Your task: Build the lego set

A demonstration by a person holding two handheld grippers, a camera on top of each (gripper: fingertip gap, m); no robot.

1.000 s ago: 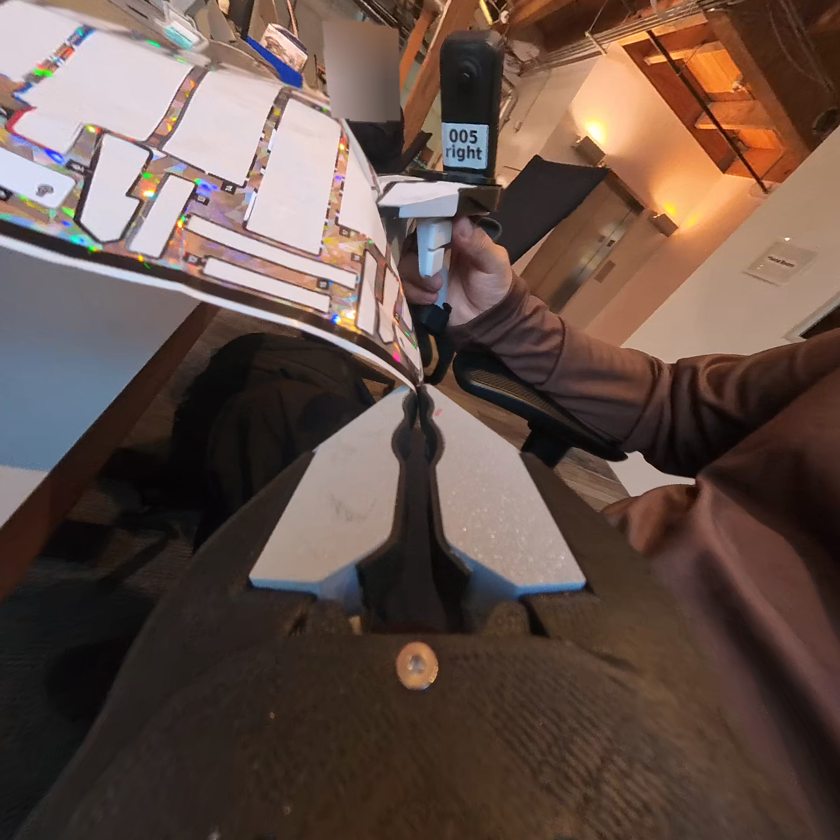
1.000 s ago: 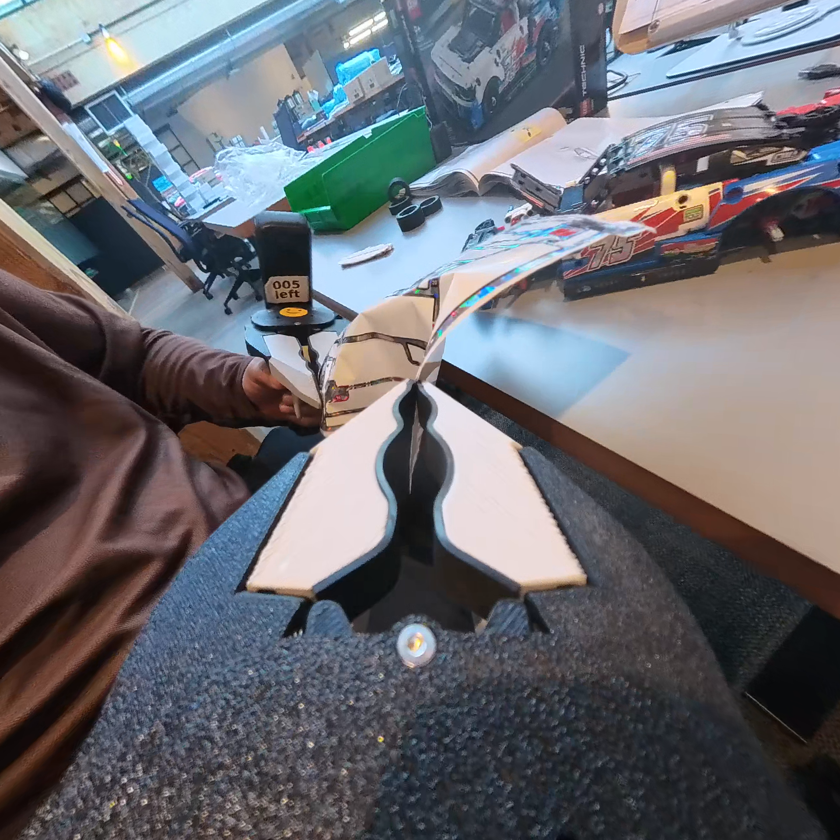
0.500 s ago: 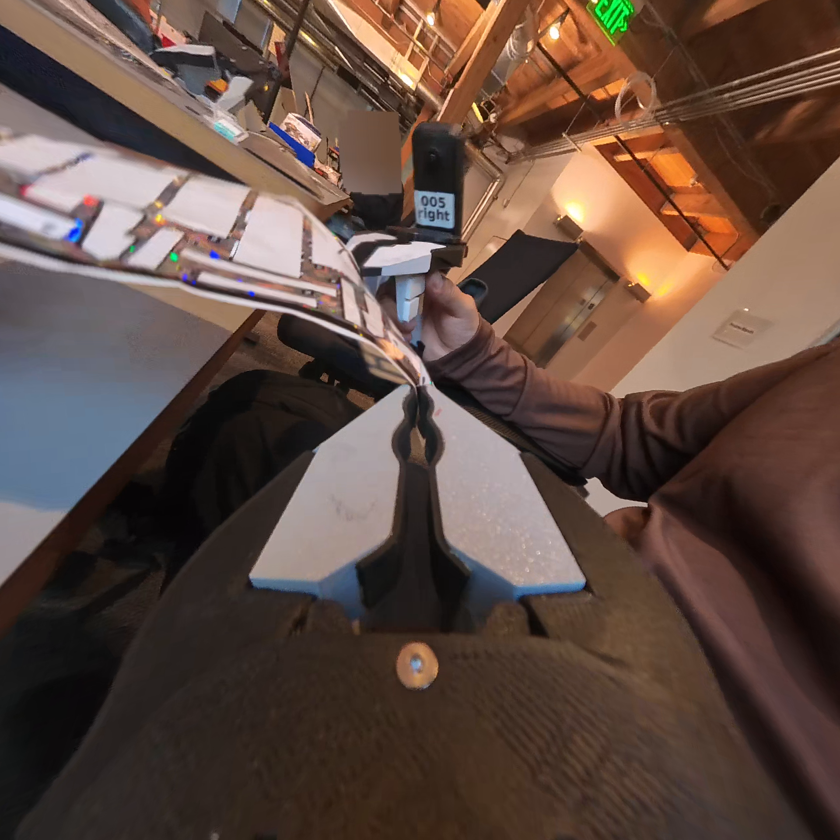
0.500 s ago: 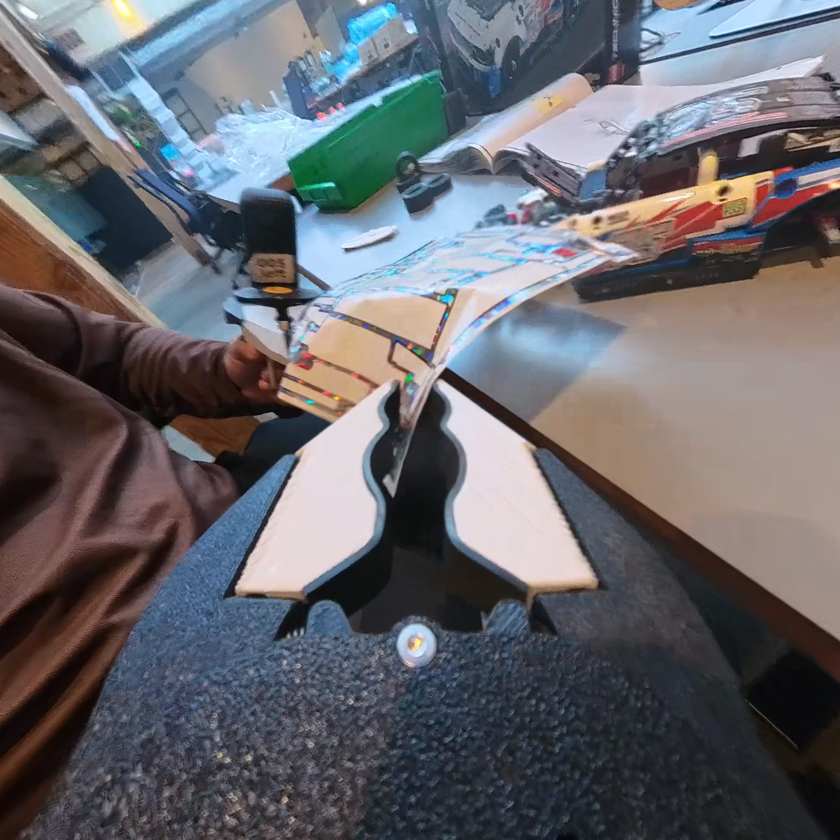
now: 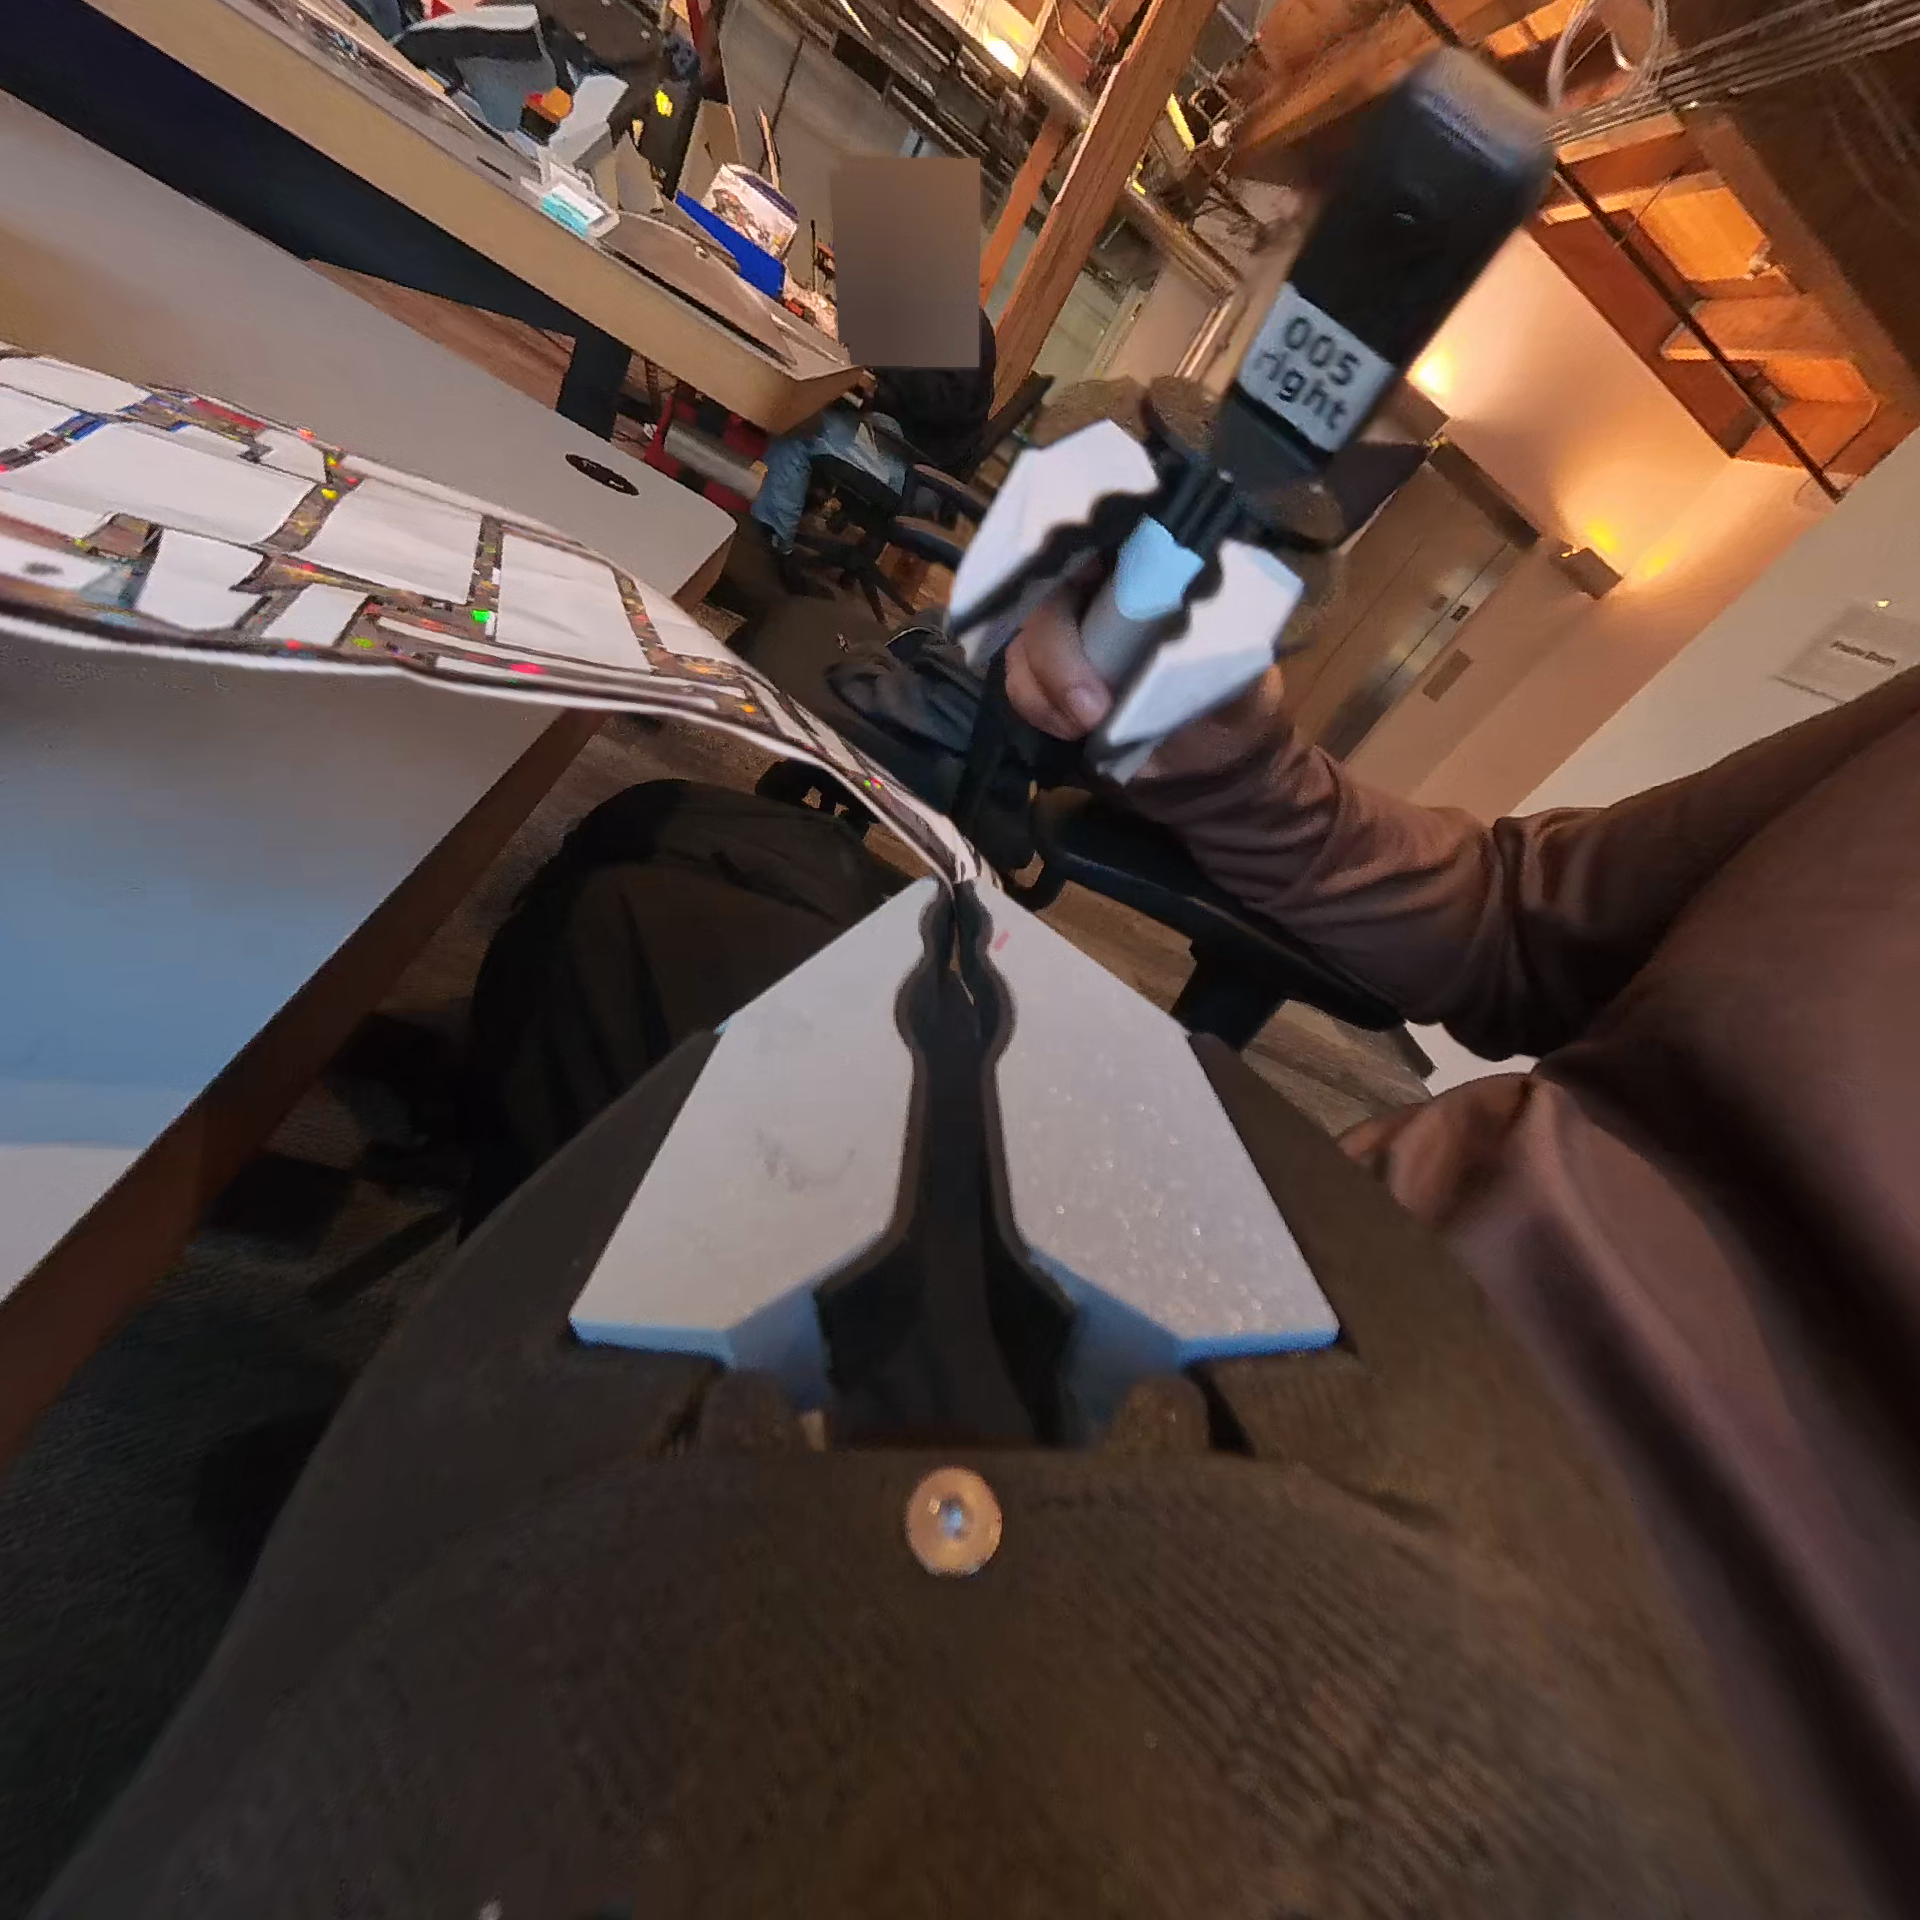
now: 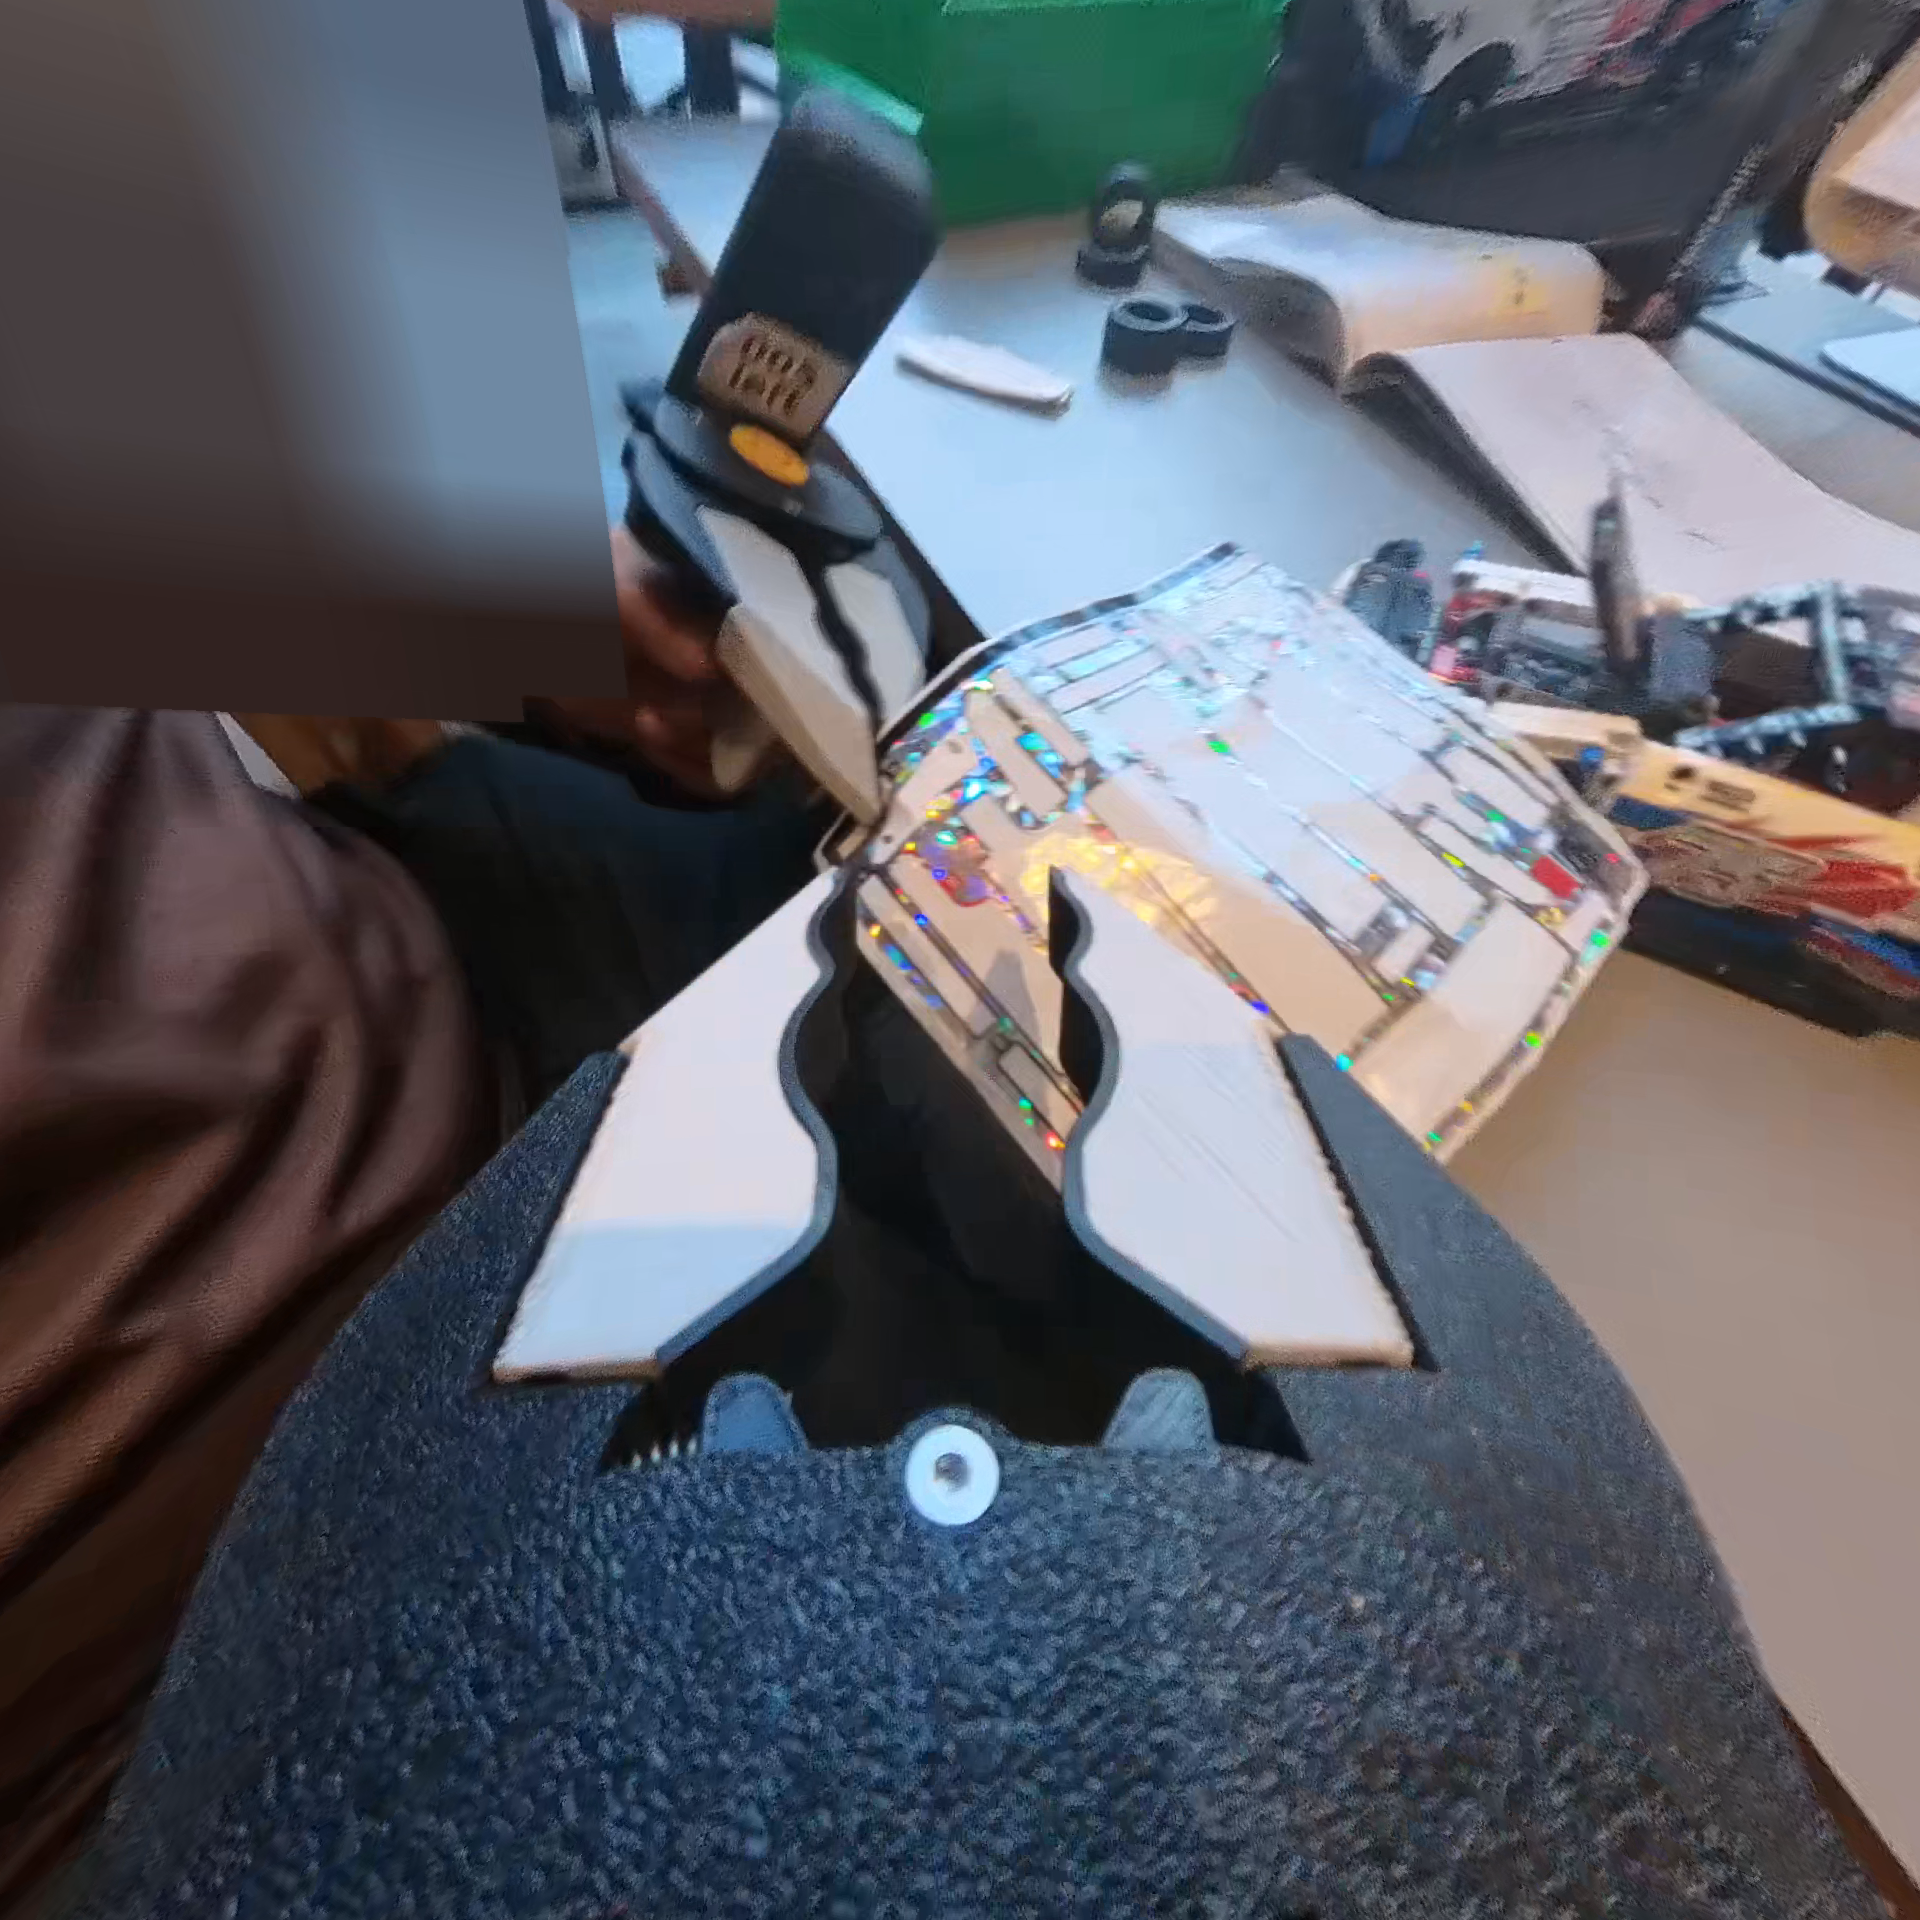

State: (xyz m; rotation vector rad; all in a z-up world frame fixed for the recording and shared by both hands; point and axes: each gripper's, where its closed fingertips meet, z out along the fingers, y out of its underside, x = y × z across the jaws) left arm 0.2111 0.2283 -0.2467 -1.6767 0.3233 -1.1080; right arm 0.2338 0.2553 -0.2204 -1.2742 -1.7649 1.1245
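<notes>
A holographic sticker sheet (image 6: pixel 1247 831) with white cut-out shapes lies curved over the table edge, in front of the Lego race car (image 6: pixel 1766 831). My left gripper (image 5: pixel 961 904) is shut on the sheet's near corner; it also shows in the right wrist view (image 6: pixel 868 810), pinching that corner. The sheet (image 5: pixel 395 551) stretches left over the white table (image 5: pixel 208 852). My right gripper (image 6: pixel 945 894) is open and empty, its jaws spread just over the sheet's near edge. It also shows in the left wrist view (image 5: pixel 1039 681), held in a hand.
On the table (image 6: pixel 1610 1195) stand an open instruction booklet (image 6: pixel 1558 416), black tyres (image 6: pixel 1164 332), a small white piece (image 6: pixel 982 369) and a green bin (image 6: pixel 1039 94). A person sits at a far desk. My brown sleeve (image 5: pixel 1351 883) fills the right. The gap from one gripper's tips to the other's is roughly 5 cm. The right tips stand about 20 cm off the Lego race car (image 6: pixel 1766 831).
My right gripper has let go of the sticker sheet and opened. The sheet has dropped flatter toward the table. My left gripper still holds its corner.
</notes>
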